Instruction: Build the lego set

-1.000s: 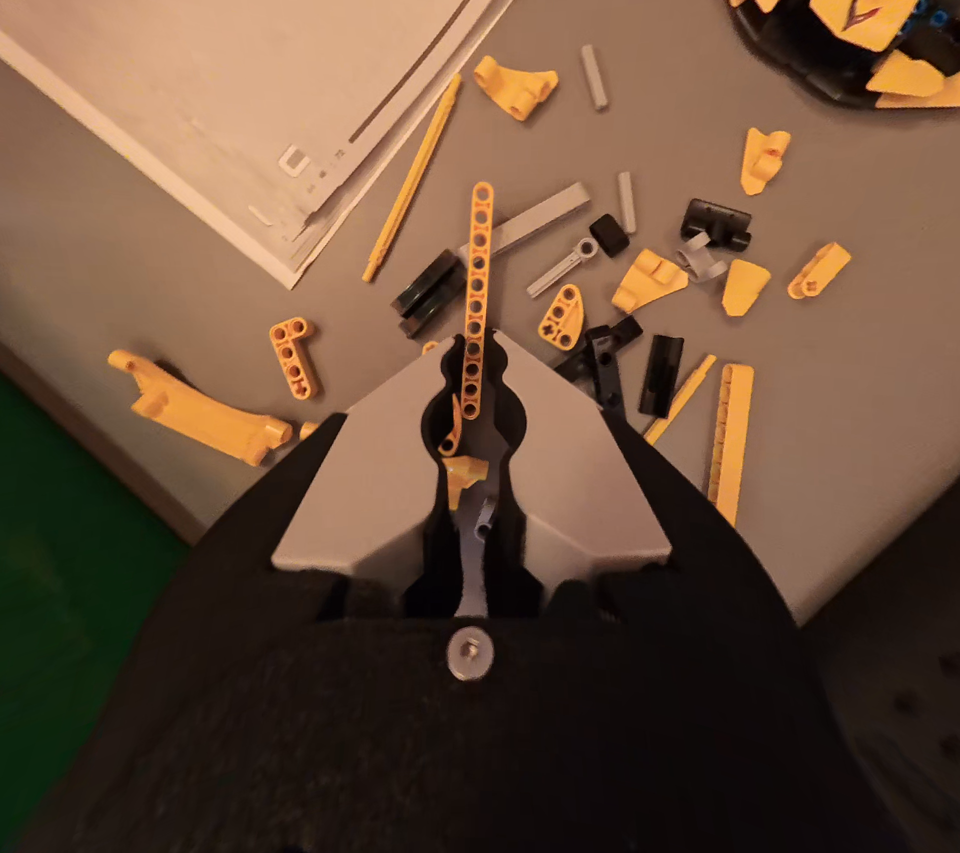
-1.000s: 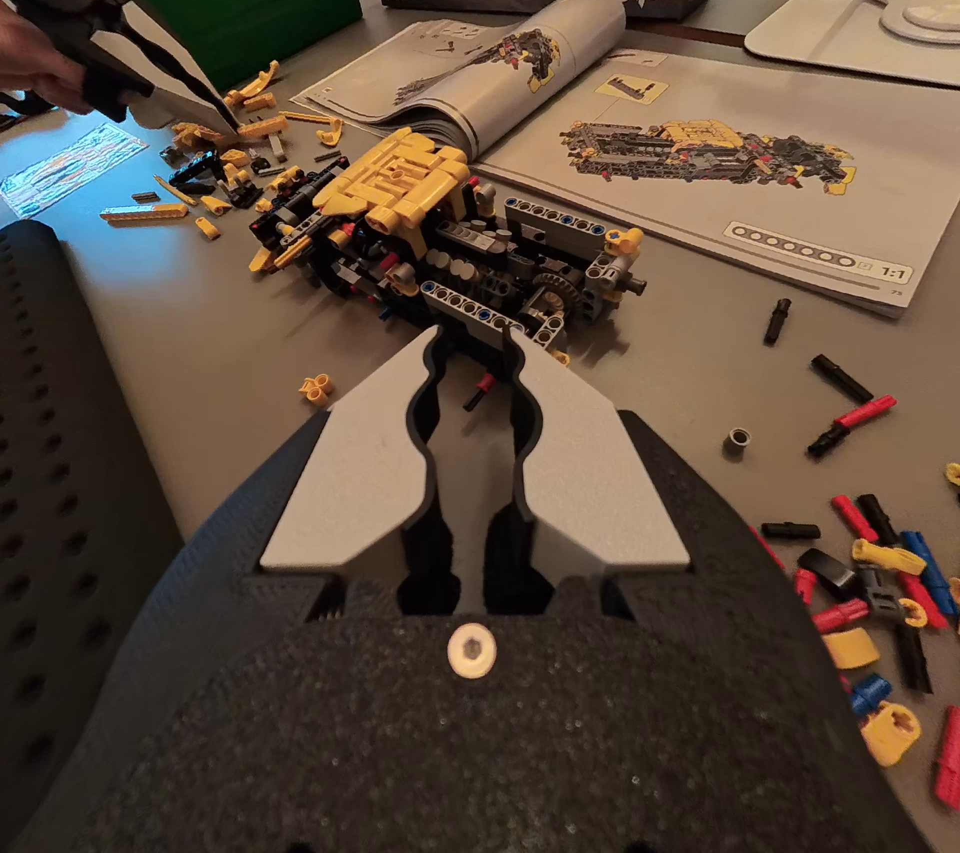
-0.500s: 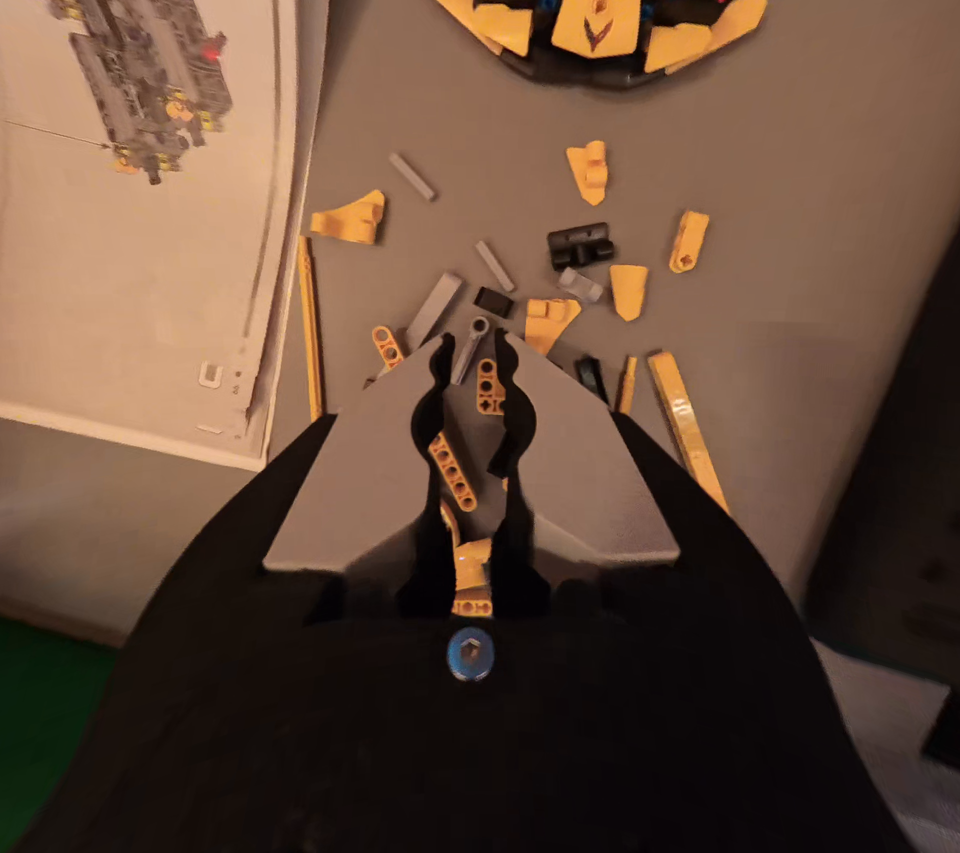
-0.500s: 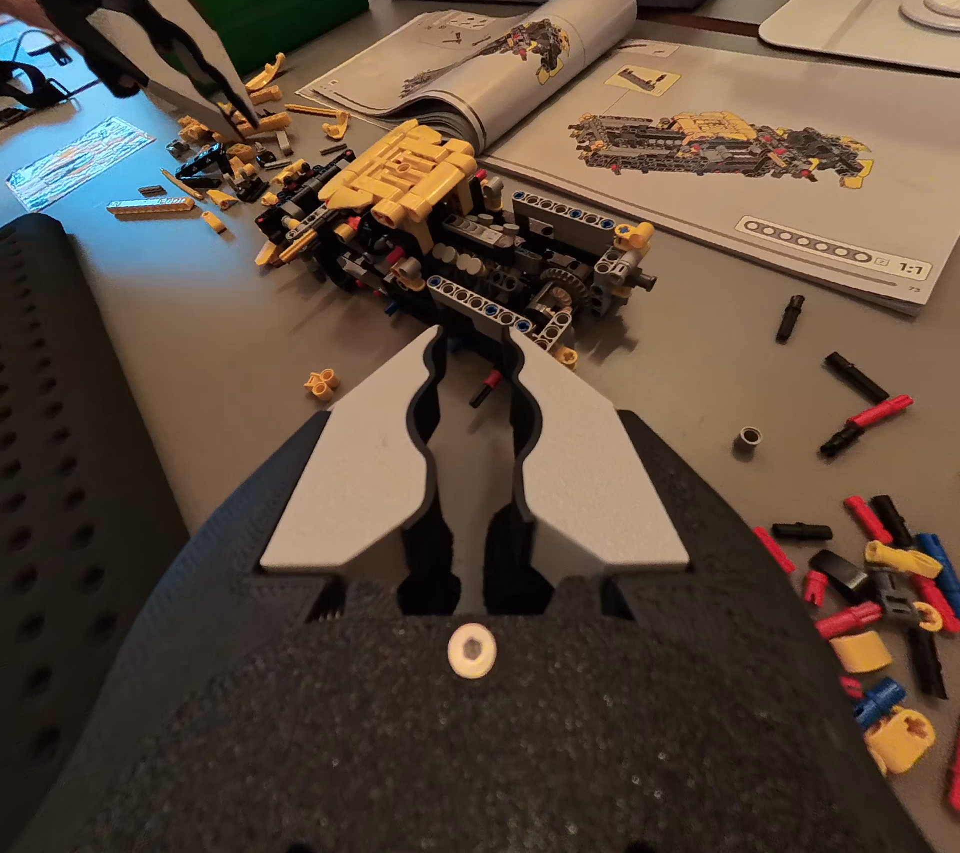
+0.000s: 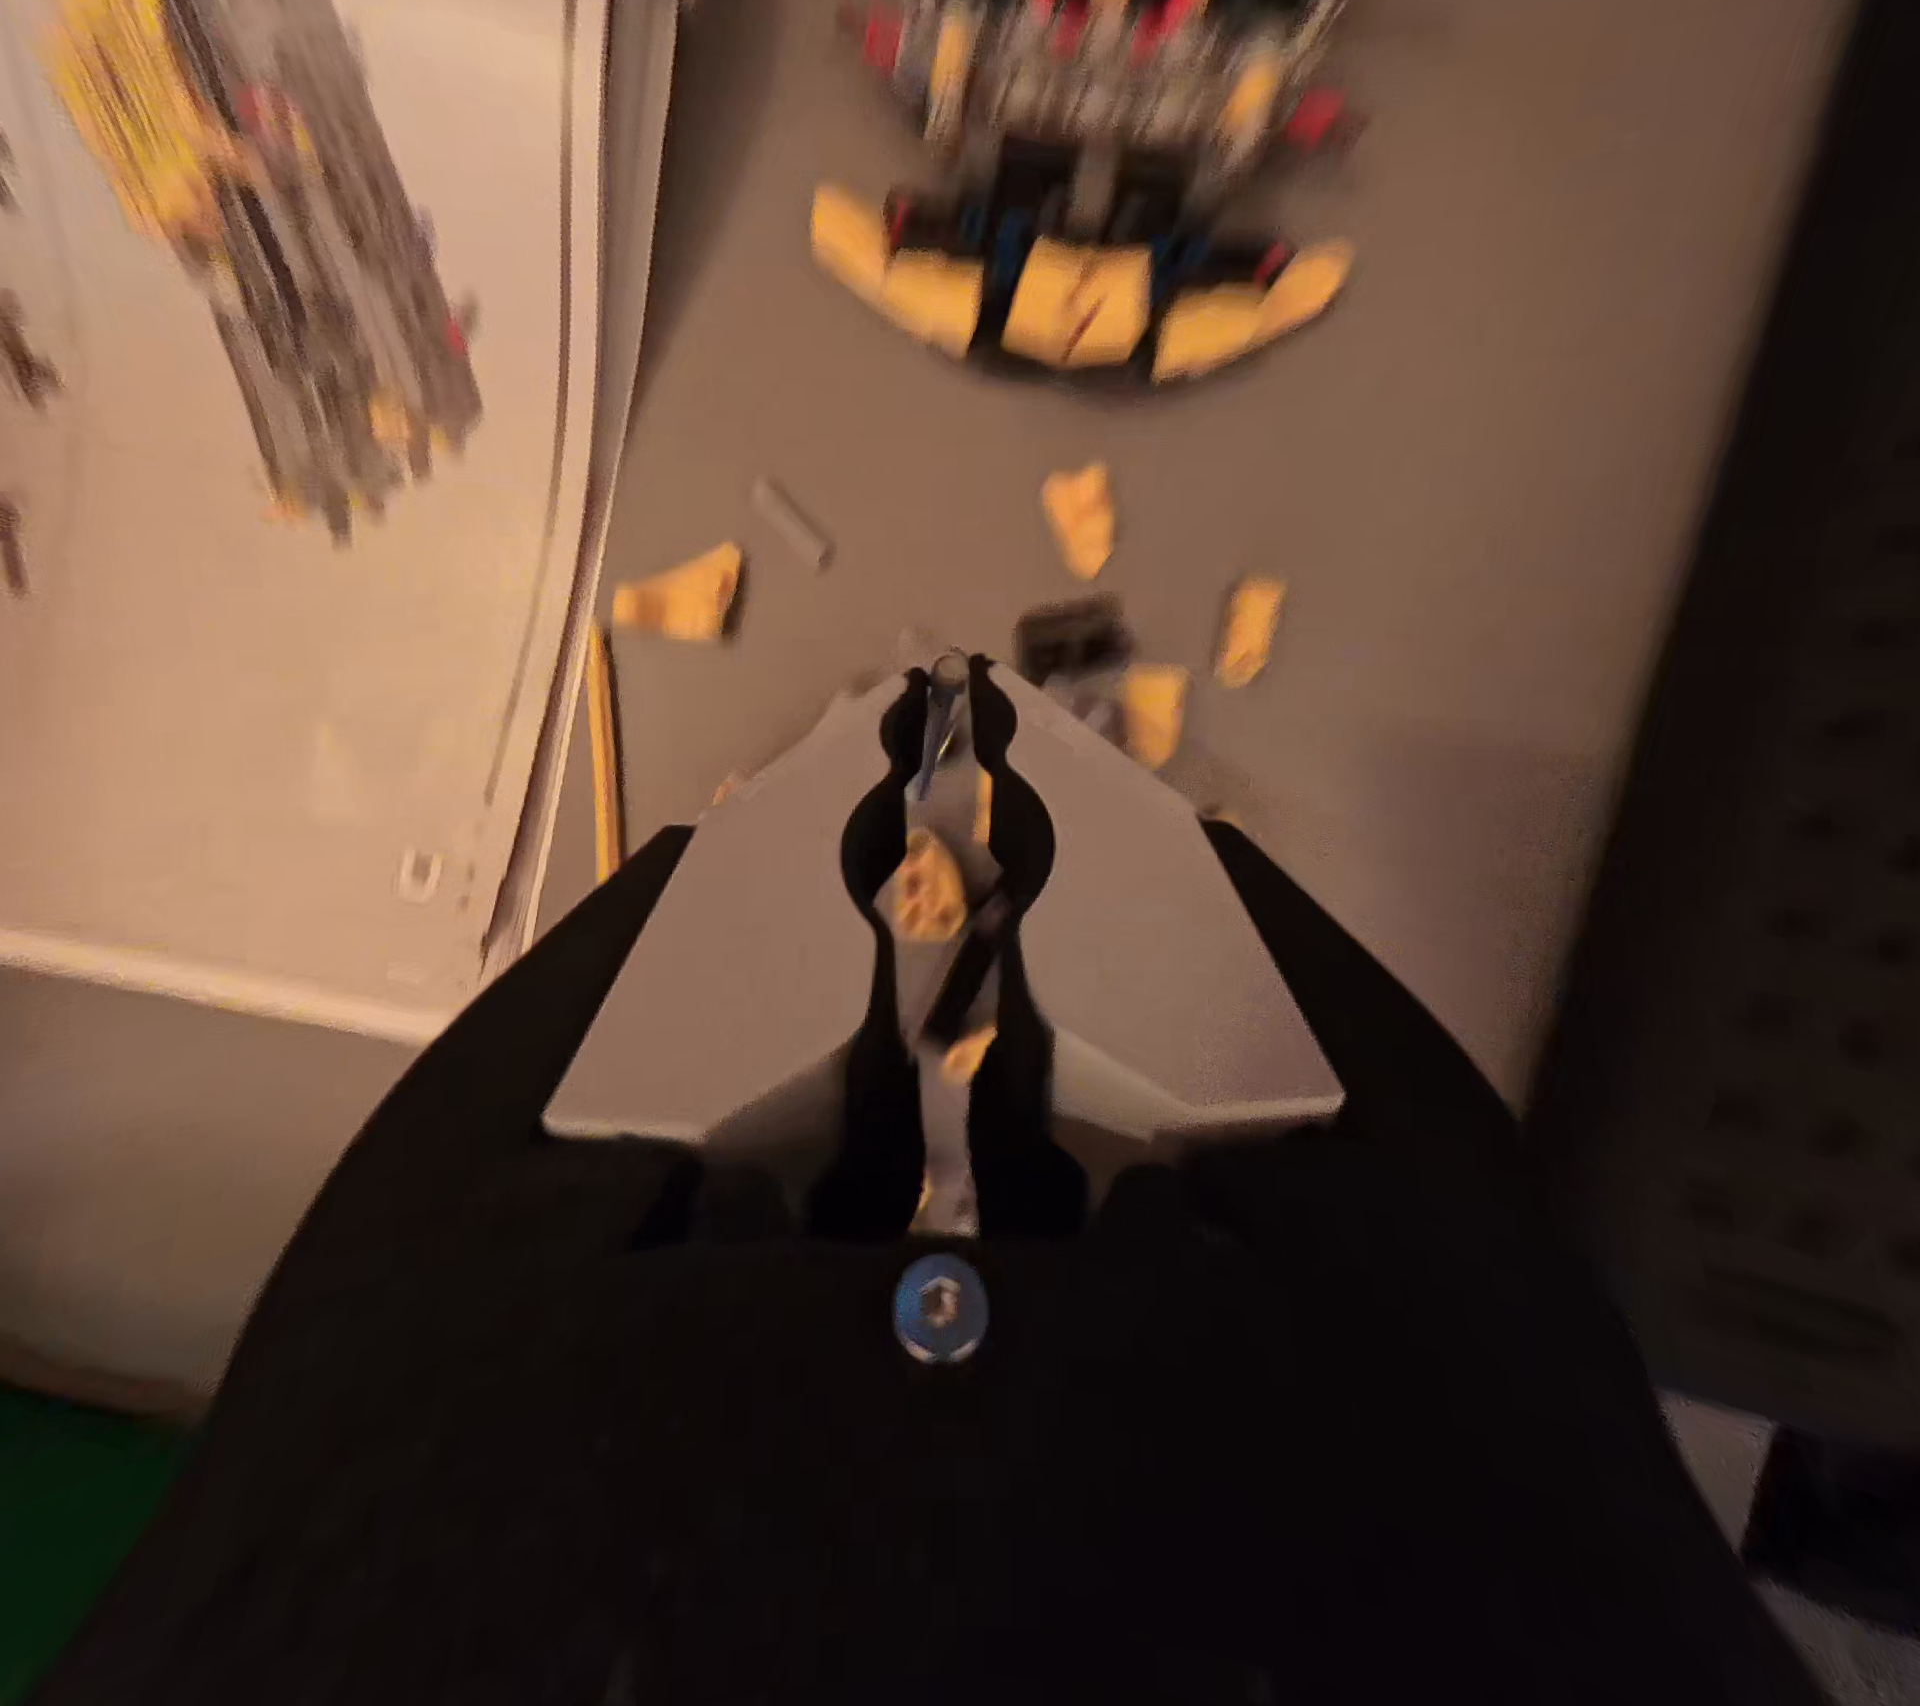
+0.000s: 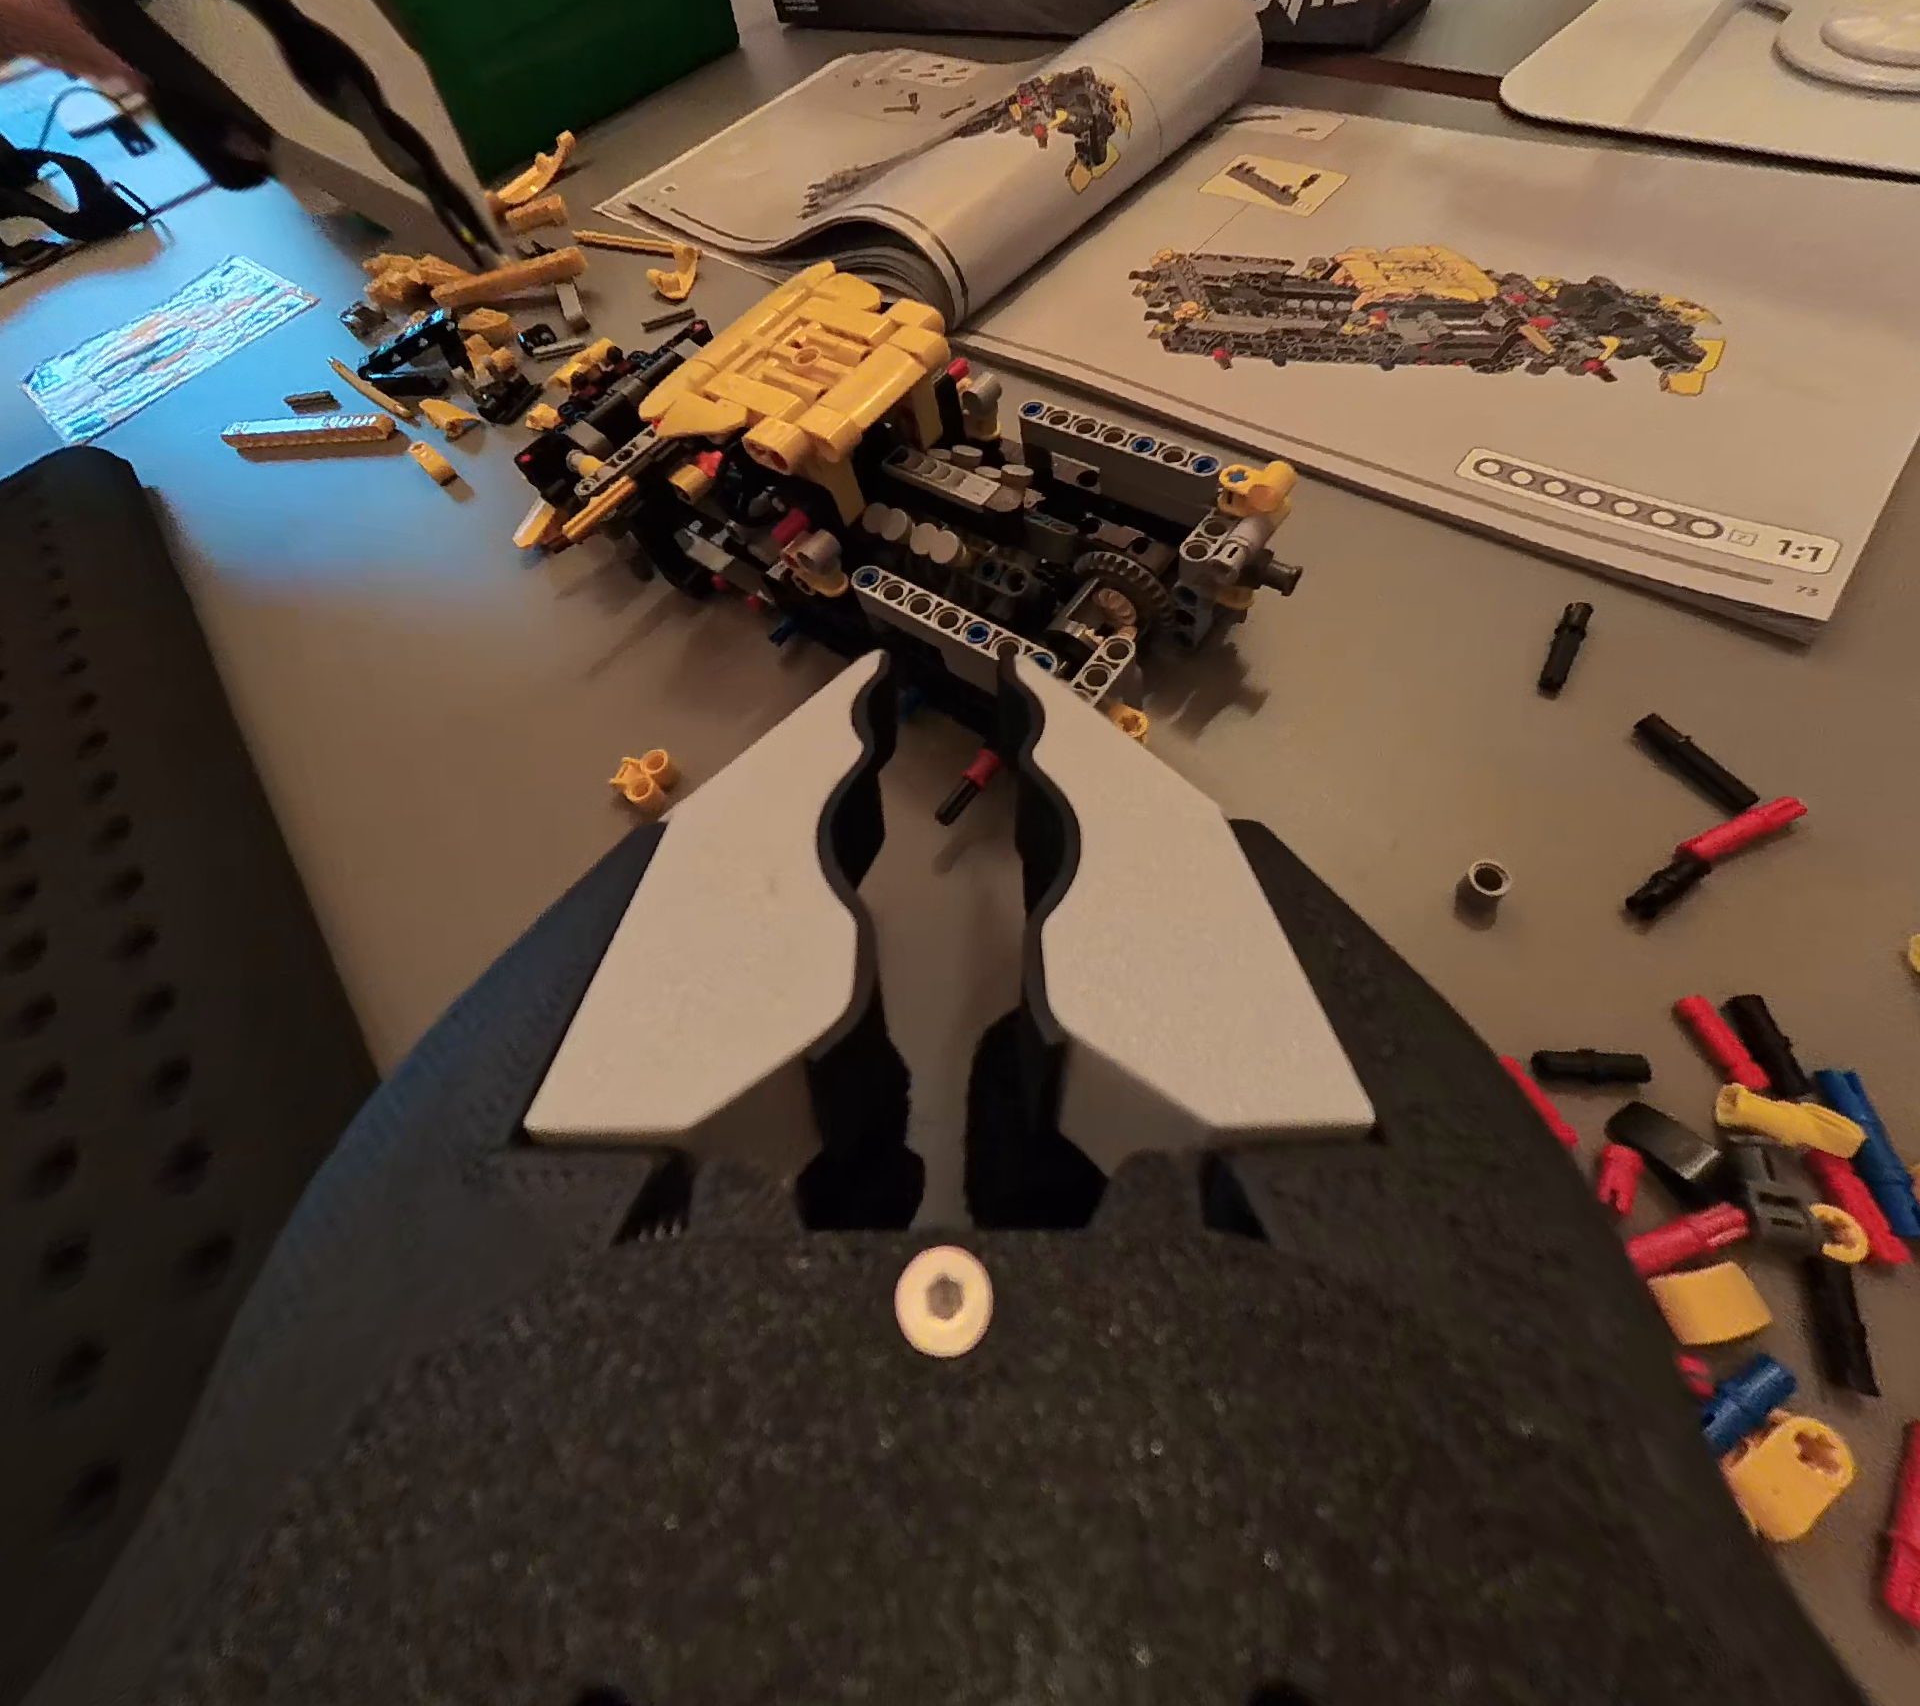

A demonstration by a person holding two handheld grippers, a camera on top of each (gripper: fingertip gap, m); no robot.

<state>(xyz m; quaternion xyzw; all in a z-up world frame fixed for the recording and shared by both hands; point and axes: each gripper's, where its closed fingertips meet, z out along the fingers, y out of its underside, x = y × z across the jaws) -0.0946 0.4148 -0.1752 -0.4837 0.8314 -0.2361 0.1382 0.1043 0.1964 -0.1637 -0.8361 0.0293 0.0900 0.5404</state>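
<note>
pinching a small grey pin (image 5: 948, 700) at its very tips, the left claw (image 5: 948, 682) hangs above a scatter of yellow and black loose pieces (image 6: 468, 347) on the grey counter (image 6: 364, 669), its view smeared by motion. the half-built yellow and black car (image 6: 894, 493) lies on its chassis in the middle of the counter, just beside the open instruction booklet (image 6: 1455, 326) and ahead of the right claw (image 6: 948, 669), which rests low with its jaws parted and nothing between them. more pins in red, black and blue (image 6: 1766, 1168) lie near the right edge. judging by the hold, the step in hand is carrying the pin to the model; it would go best slow, with the tips squeezed evenly so the round part does not twist out, and the right claw bracing the chassis before the pin is pushed home.
</note>
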